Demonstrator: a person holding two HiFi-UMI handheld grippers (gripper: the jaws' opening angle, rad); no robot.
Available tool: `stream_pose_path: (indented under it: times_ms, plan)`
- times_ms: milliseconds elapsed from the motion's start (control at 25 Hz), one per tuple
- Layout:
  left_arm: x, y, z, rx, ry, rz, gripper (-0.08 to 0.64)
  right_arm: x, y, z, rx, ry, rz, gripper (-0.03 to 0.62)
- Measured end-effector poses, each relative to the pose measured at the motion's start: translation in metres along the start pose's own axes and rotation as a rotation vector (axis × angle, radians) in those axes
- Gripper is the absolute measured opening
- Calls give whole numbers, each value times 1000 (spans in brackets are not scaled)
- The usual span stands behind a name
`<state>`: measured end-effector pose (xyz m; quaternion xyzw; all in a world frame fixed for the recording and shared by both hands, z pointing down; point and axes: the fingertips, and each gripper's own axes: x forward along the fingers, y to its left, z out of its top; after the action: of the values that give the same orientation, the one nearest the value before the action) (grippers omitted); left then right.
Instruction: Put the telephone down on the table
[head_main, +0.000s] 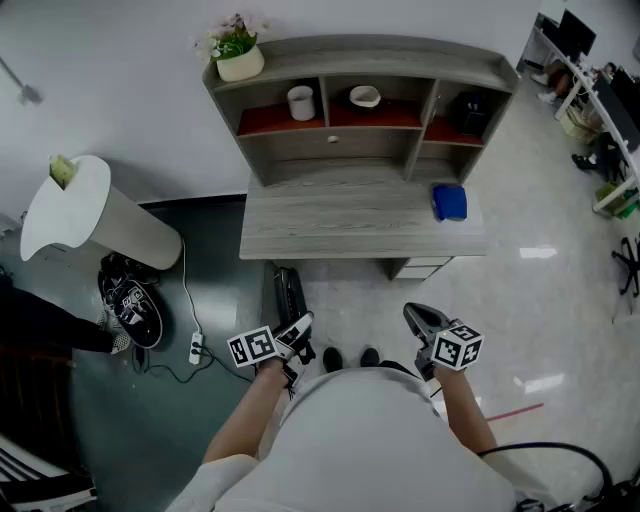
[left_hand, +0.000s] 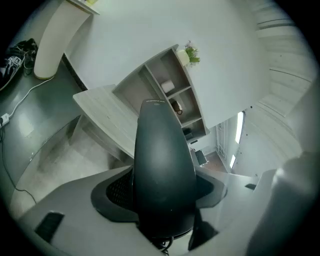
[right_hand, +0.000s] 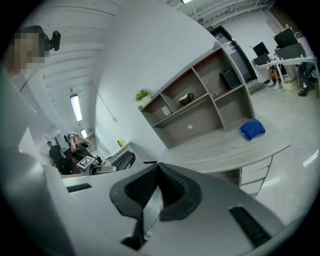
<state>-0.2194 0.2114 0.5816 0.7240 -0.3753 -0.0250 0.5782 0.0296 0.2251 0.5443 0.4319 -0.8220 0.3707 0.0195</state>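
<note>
A black telephone handset (head_main: 289, 293) sticks forward out of my left gripper (head_main: 298, 336), which is shut on it at waist height, short of the grey desk (head_main: 330, 222). In the left gripper view the handset (left_hand: 162, 165) fills the gap between the jaws, and the pads press its sides. My right gripper (head_main: 421, 318) hangs at the same height on the right. Its jaws meet at the tips with nothing between them, as the right gripper view (right_hand: 159, 168) shows. Both grippers point towards the desk and slightly down.
A blue cloth (head_main: 449, 202) lies at the desk's right end. The hutch holds a white cup (head_main: 300, 102), a bowl (head_main: 365, 96) and a dark box (head_main: 468, 110), with a potted plant (head_main: 238, 55) on top. A white stand (head_main: 85, 215), shoes (head_main: 130, 305) and a power strip (head_main: 197, 347) are on the floor at left.
</note>
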Motion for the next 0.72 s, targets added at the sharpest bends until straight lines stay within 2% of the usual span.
stream_pose_path:
  times_ms: [720]
  plan:
    - [3,-4,-3,-19,-36,14,308,-1,-11,7,25,3,37,17]
